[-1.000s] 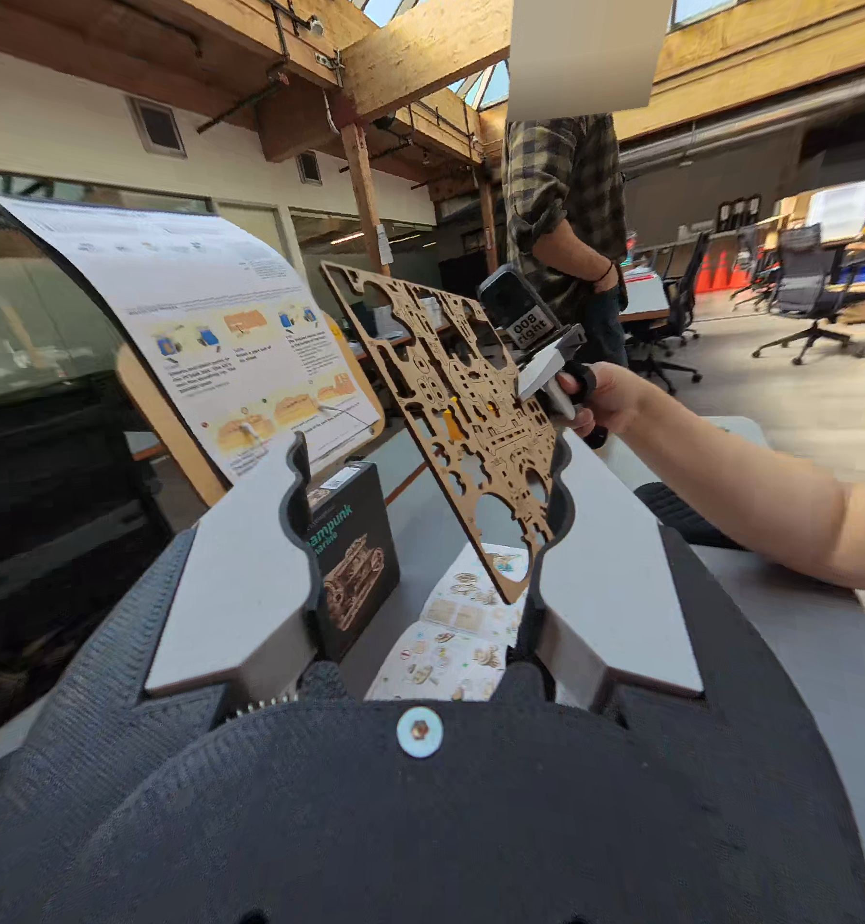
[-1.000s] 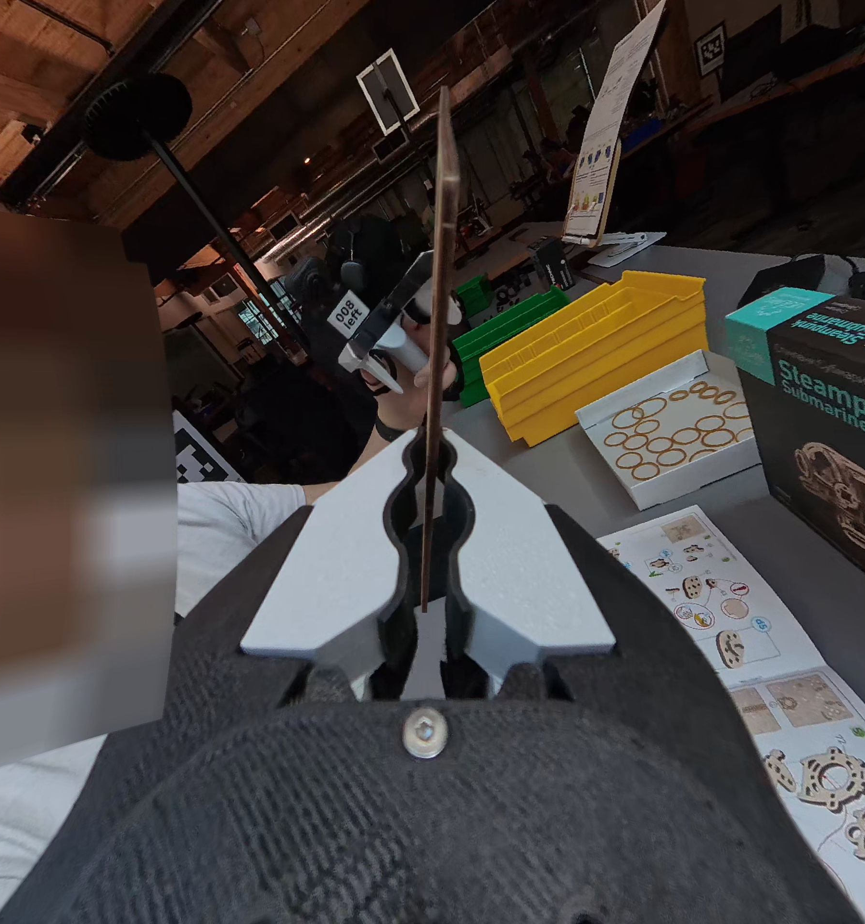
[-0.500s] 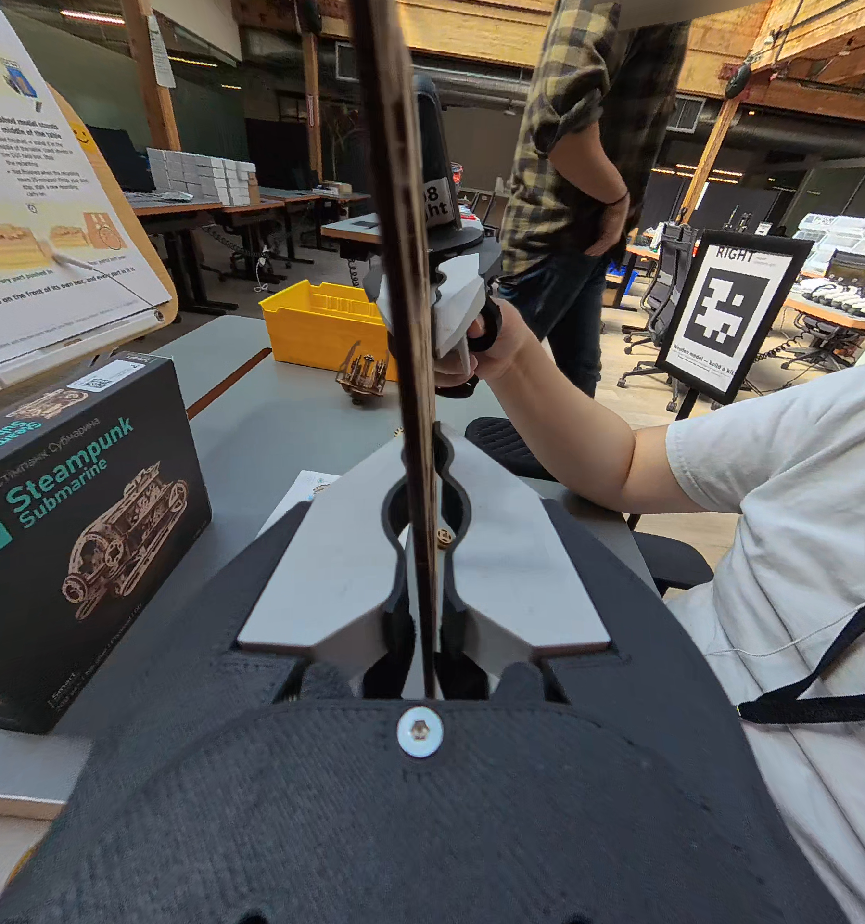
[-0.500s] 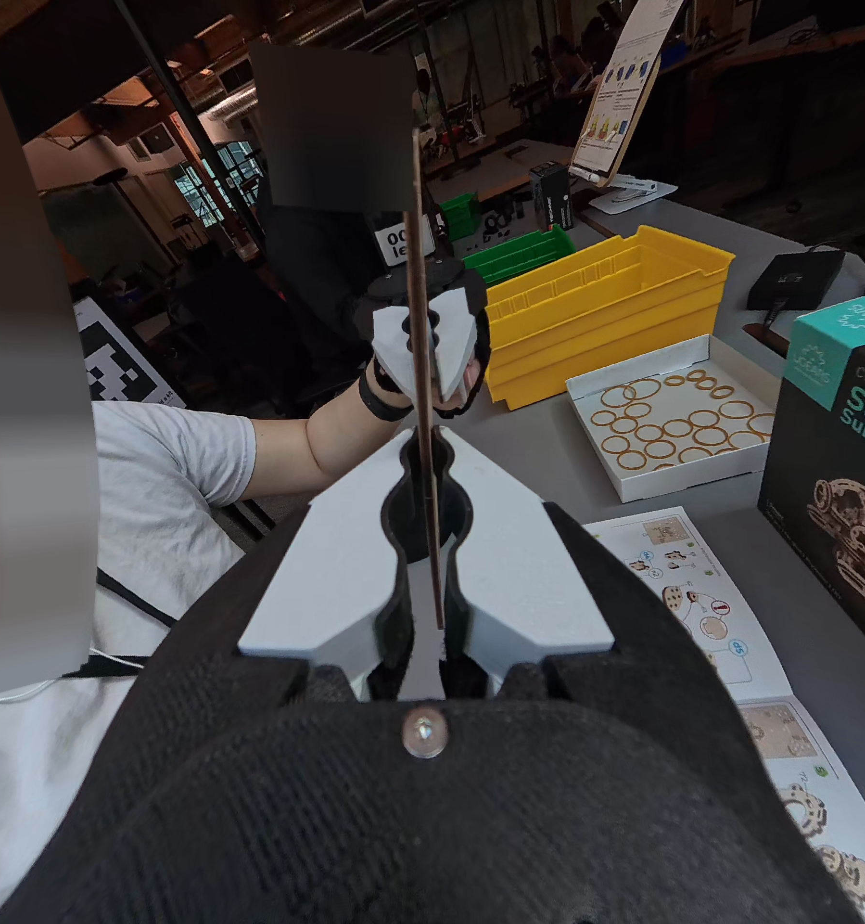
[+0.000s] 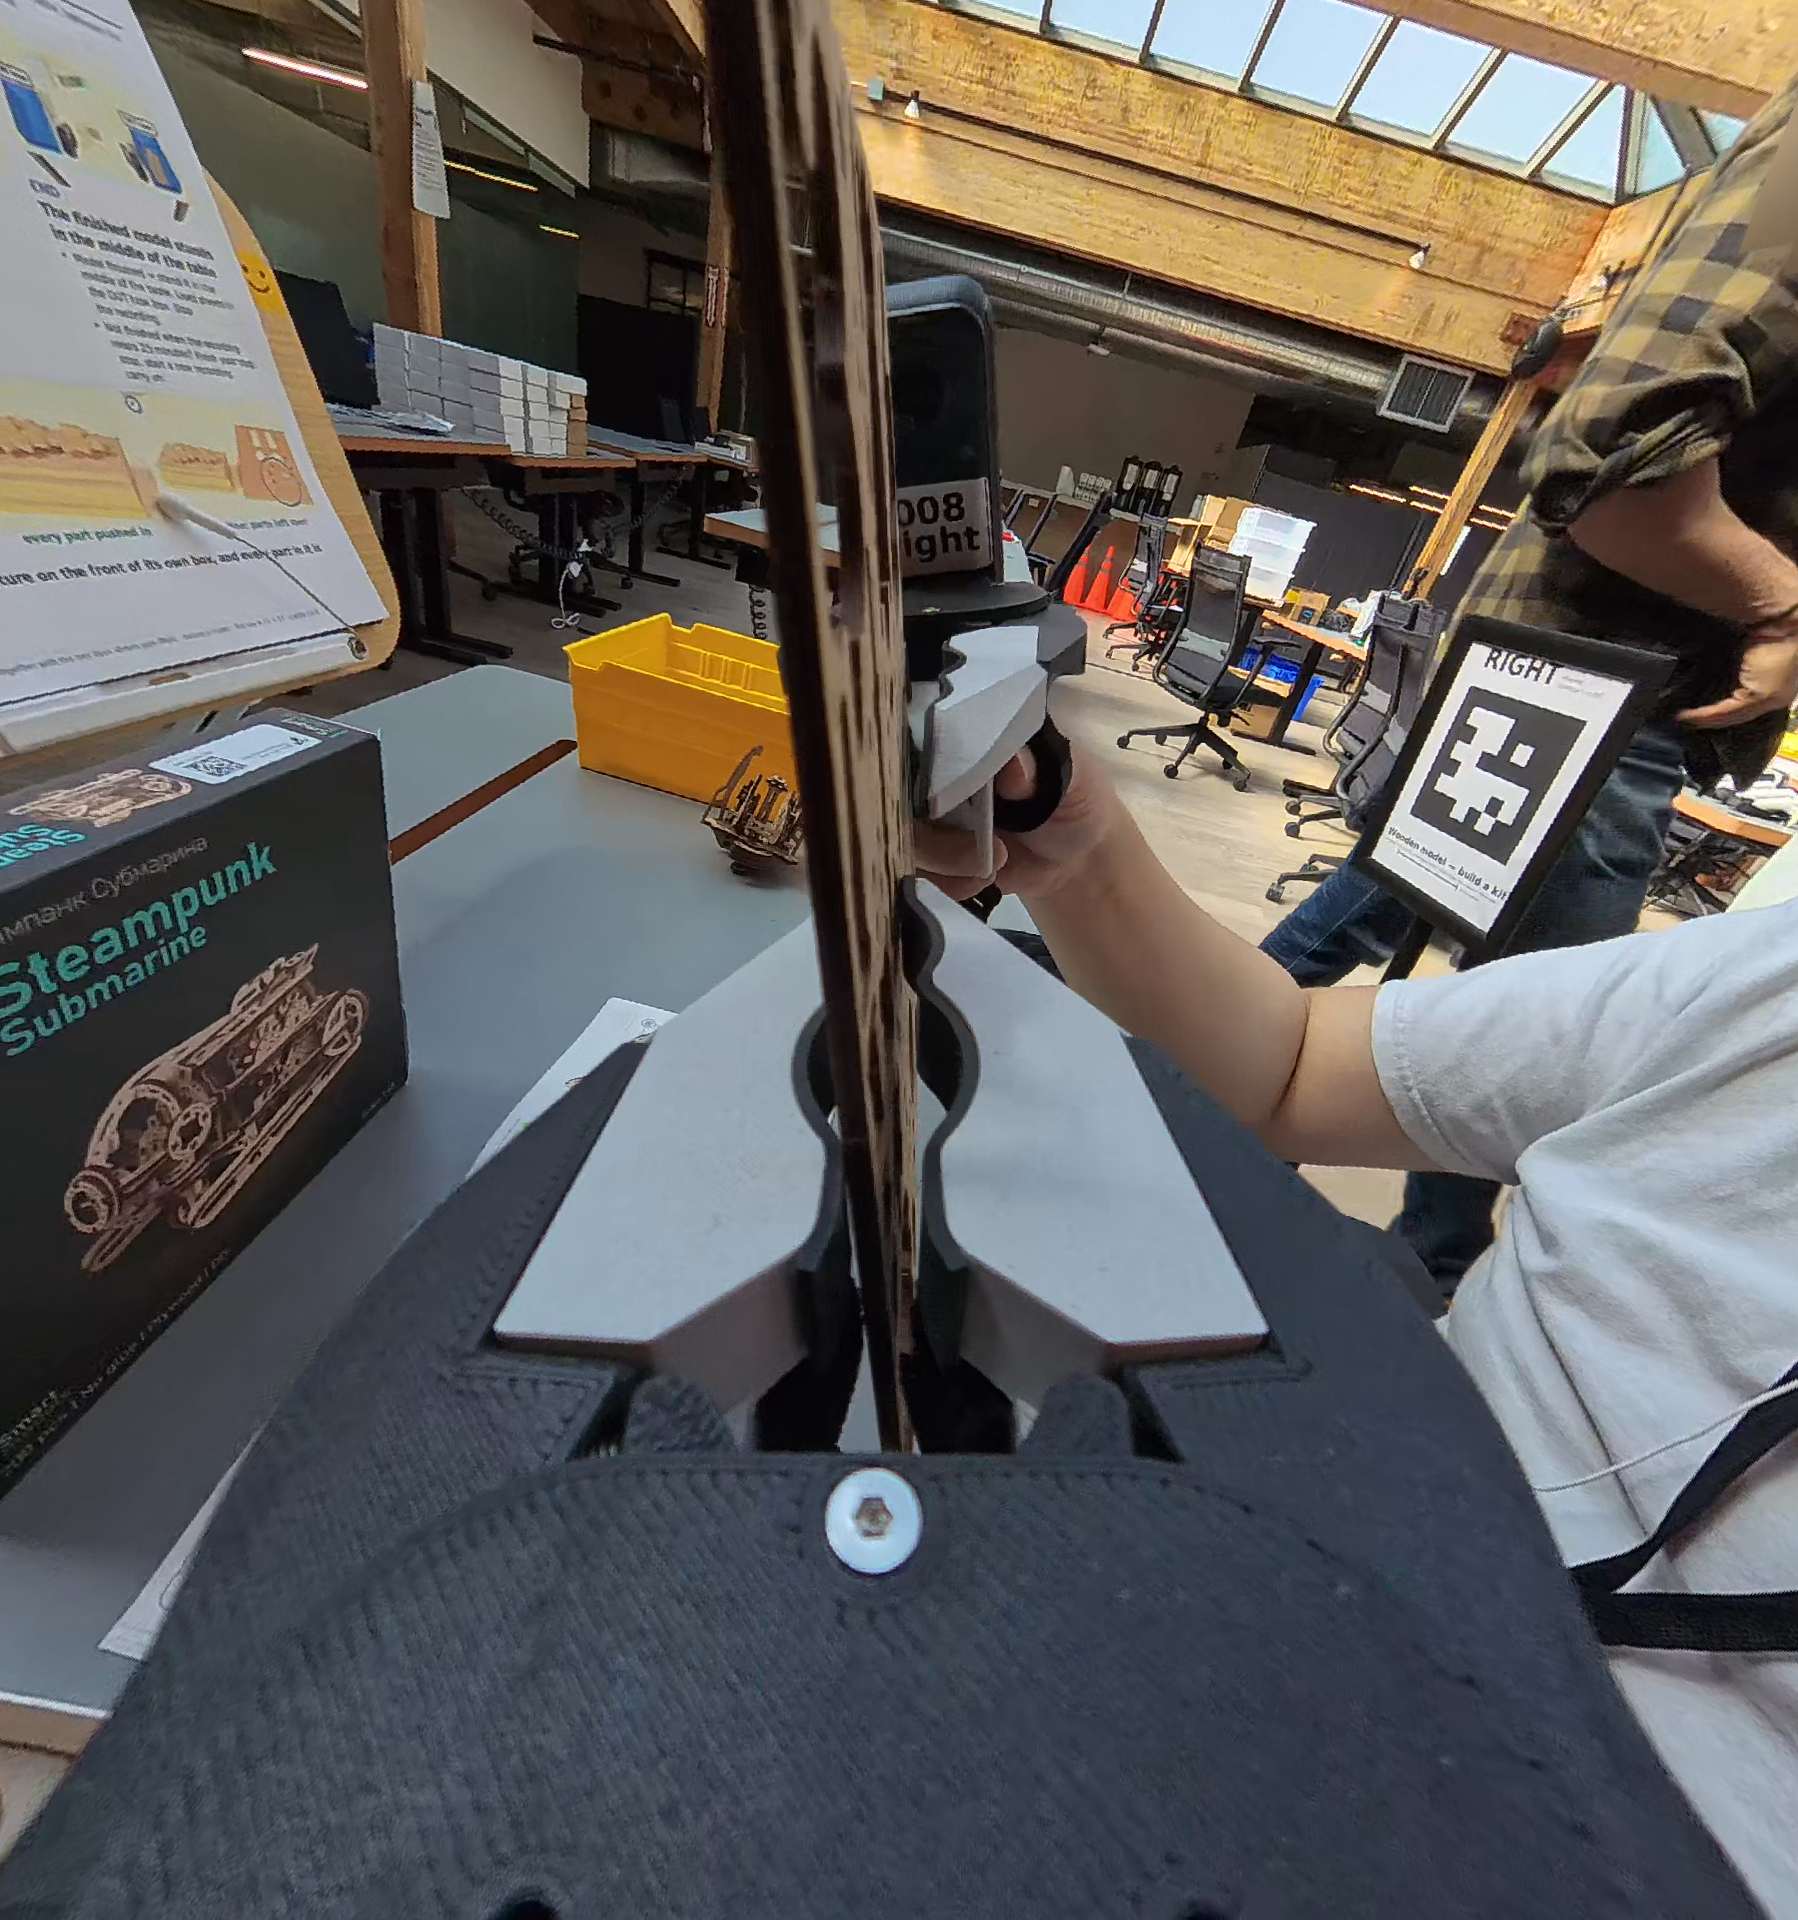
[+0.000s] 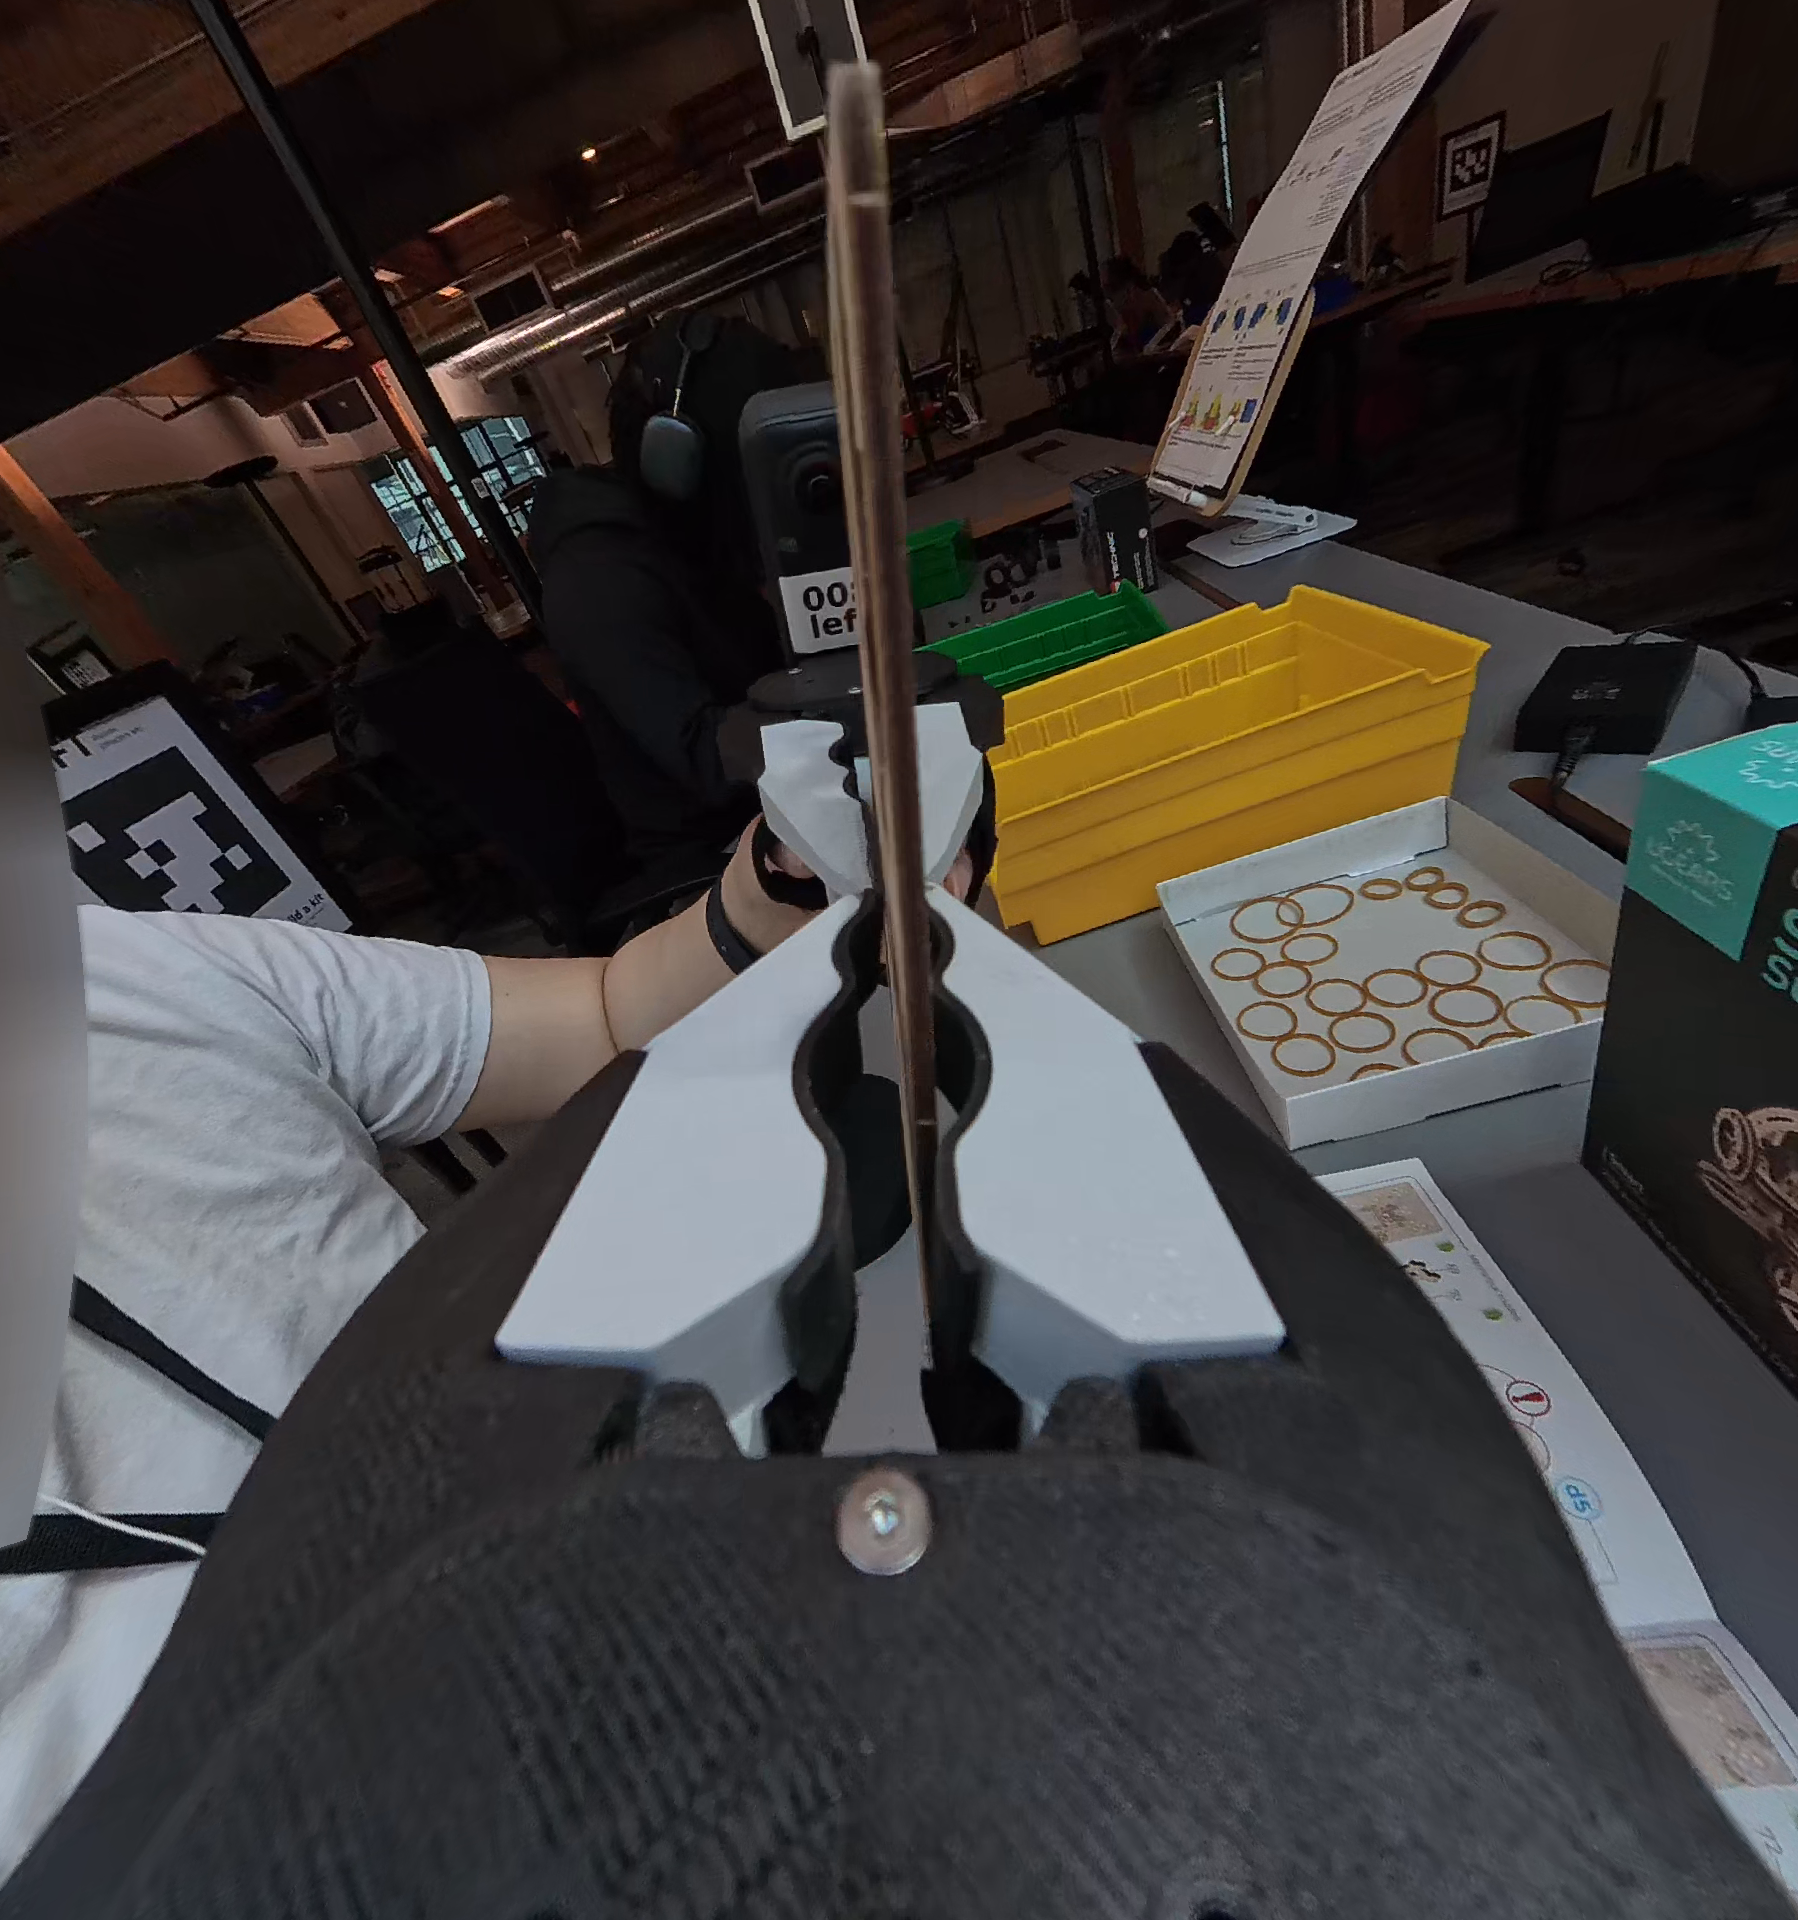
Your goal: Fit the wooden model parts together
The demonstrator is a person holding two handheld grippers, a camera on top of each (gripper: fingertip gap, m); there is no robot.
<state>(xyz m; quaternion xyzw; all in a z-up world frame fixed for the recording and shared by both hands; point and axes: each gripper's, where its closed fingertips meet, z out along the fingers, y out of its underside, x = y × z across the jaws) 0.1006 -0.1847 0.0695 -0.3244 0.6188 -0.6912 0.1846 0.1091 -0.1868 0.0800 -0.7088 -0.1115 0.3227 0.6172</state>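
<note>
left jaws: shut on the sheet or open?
Shut. The left gripper clamps the wooden parts sheet edge-on between both jaws; the right gripper grips its opposite end.

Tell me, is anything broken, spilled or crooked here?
Nothing stands out. The thin brown laser-cut wooden sheet stands upright, edge-on, pinched between both claws, the left claw and the right claw. No damage shows.

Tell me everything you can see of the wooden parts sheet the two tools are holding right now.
The wooden parts sheet is a thin, flat brown plywood panel, seen edge-on in both wrist views and standing upright above the grey table. Its face shows dark laser-cut outlines and holes in the left wrist view. The left tool is shut on one edge and the right tool on the opposite edge, facing each other. Nothing else touches it; it hangs clear of the table.
</note>
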